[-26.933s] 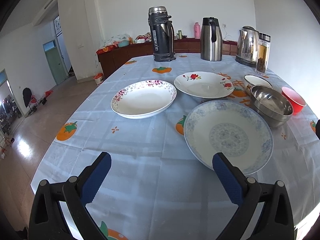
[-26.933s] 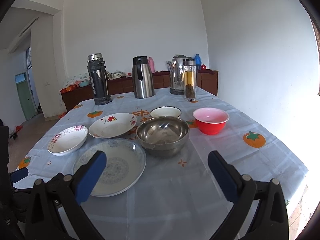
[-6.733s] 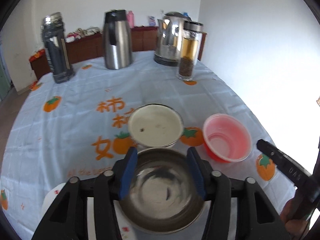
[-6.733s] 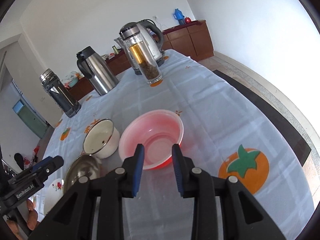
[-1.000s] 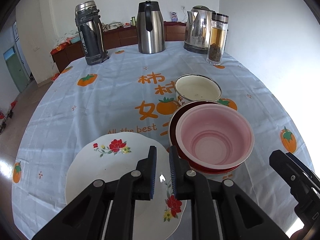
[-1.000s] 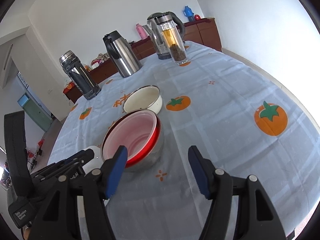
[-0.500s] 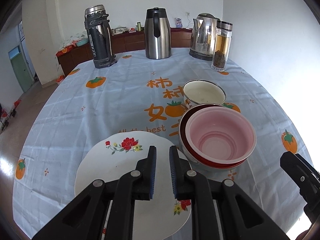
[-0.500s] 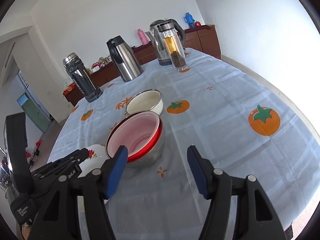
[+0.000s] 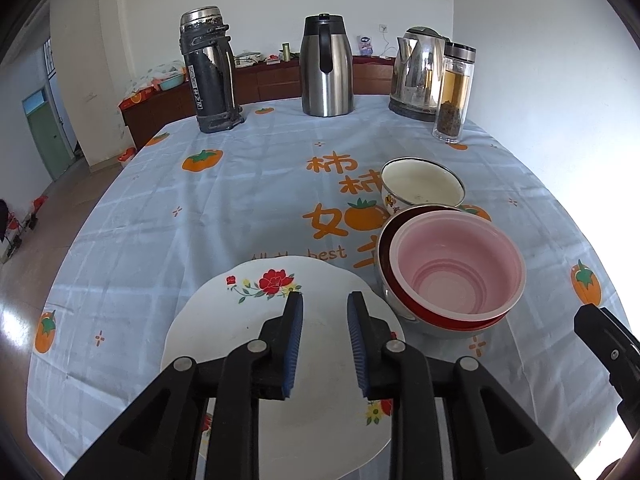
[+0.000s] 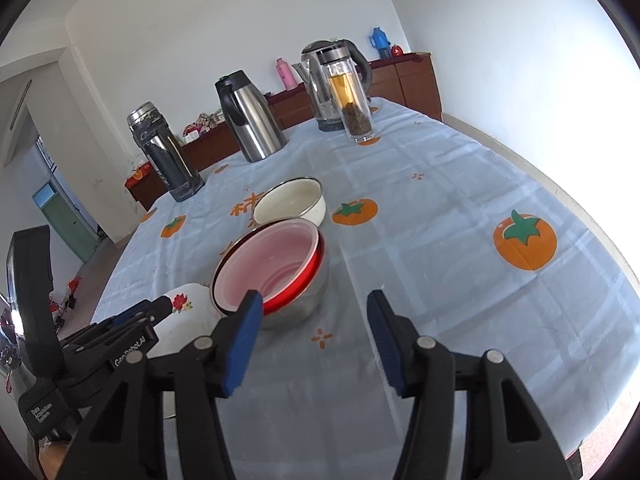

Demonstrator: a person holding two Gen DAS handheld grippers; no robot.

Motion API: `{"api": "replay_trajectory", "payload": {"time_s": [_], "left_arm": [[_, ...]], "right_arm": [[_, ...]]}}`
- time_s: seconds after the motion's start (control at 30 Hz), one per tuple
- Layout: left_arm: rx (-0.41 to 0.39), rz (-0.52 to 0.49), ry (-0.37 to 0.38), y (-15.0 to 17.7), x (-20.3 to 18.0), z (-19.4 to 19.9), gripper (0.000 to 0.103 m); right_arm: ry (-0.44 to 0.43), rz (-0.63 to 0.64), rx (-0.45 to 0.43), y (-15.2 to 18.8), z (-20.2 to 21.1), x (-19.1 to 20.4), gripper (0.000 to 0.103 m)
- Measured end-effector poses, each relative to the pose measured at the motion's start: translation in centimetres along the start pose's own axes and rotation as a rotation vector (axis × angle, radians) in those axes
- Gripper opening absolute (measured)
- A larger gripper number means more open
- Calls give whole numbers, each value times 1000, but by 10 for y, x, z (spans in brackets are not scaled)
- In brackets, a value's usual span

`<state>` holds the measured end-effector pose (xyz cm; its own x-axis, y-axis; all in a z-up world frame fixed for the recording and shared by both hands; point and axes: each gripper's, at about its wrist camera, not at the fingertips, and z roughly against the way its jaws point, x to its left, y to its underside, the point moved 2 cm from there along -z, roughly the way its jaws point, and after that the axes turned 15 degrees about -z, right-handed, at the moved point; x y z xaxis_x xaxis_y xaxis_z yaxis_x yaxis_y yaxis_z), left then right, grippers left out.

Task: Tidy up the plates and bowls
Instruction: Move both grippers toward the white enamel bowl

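A white flowered plate (image 9: 248,320) lies on the tablecloth below my left gripper (image 9: 324,308), whose jaws are opening with nothing between them. To its right a red bowl (image 9: 456,272) sits nested in a steel bowl (image 9: 386,240), and a white enamel bowl (image 9: 420,182) stands just behind them. In the right wrist view my right gripper (image 10: 314,308) hovers near the red bowl (image 10: 276,264) and the steel bowl (image 10: 308,300). Its jaws are closing on empty air. The enamel bowl (image 10: 292,200), the plate (image 10: 188,308) and the left gripper (image 10: 148,312) also show there.
At the table's far end stand a dark thermos (image 9: 210,76), a steel carafe (image 9: 326,68), a kettle (image 9: 416,76) and a glass tea bottle (image 9: 454,92). The table's edge (image 10: 540,176) runs close on the right. A sideboard lines the back wall.
The left jaws have parted from nearly shut to a clear gap. The right jaws have narrowed somewhat. Both hands have stayed about where they were.
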<state>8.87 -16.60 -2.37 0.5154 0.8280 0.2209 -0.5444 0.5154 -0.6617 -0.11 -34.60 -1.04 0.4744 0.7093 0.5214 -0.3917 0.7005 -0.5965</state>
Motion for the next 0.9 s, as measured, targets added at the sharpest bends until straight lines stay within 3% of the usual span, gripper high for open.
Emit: {"api": "replay_trajectory", "payload": {"time_s": [0.17,0.5,0.7,0.9], "left_arm": [[10,-1,-4,-1,3,-3,26],[33,9,-17,-1,11,-12,26],[48,10,-19,-10,19,-19,26],[77,65,58,-29,34,-29,26]], "right_arm": [[-2,-1,1,-1,-1,-1,52],[1,-11,0,-12,-5,-9,40],[-13,-31,19,-27,-13,-16,42],[-28,-40,29,-49,-26,-18,45]]}}
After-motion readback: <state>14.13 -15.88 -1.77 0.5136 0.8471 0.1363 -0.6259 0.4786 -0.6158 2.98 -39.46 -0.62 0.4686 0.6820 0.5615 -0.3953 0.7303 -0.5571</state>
